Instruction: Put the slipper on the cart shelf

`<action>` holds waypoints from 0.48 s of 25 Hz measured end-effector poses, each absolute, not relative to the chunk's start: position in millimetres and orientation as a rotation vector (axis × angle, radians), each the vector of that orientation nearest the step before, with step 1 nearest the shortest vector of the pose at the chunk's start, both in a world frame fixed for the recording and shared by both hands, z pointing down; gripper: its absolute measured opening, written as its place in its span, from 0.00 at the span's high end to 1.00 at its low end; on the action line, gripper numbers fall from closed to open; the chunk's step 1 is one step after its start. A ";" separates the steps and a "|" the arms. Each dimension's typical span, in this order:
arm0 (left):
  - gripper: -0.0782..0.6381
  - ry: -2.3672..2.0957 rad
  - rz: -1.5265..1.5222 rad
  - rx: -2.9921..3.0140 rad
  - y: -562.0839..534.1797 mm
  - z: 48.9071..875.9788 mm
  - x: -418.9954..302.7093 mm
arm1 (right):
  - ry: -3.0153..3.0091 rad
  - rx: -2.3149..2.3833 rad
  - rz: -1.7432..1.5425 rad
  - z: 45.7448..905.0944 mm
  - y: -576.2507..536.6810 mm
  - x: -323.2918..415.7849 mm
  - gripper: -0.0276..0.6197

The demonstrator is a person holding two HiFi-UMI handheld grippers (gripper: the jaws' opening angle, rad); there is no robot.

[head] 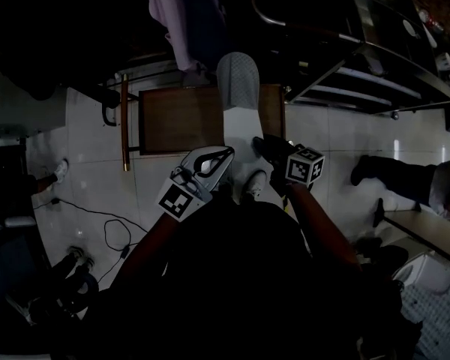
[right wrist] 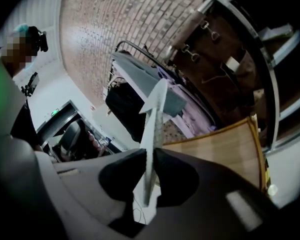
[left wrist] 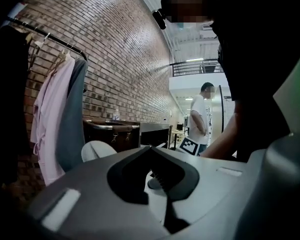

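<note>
The slipper (head: 238, 81) is pale grey and hangs over the wooden cart shelf (head: 172, 118). My right gripper (head: 261, 145) is shut on its lower end. In the right gripper view the slipper (right wrist: 155, 114) stands edge-on, pinched between the dark pads of the right gripper (right wrist: 151, 156), with the wooden shelf (right wrist: 225, 149) behind it to the right. My left gripper (head: 226, 154) is beside the right one, shut and holding nothing. In the left gripper view the left gripper (left wrist: 151, 151) has its tips together; the slipper (left wrist: 97, 151) shows just beyond them at the left.
A clothes rail with a pink garment (left wrist: 50, 119) and a grey one stands against the brick wall. The dark cart frame (left wrist: 112, 131) lies ahead. A person (left wrist: 200, 116) stands further back. A cable (head: 109, 227) trails on the tiled floor; metal shelving (head: 375, 73) is at upper right.
</note>
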State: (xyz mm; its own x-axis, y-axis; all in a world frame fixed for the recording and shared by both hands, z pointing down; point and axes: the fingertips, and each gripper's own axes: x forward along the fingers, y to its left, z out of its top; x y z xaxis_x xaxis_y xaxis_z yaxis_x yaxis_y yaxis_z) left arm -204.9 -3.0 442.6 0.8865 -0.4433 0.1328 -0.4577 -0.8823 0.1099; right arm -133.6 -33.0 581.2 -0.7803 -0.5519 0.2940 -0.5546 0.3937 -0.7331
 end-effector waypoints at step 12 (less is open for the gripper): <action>0.89 -0.730 0.084 3.010 0.7 389.5 -186.8 | -2.908 1.172 0.909 439.4 -36.0 -104.5 0.87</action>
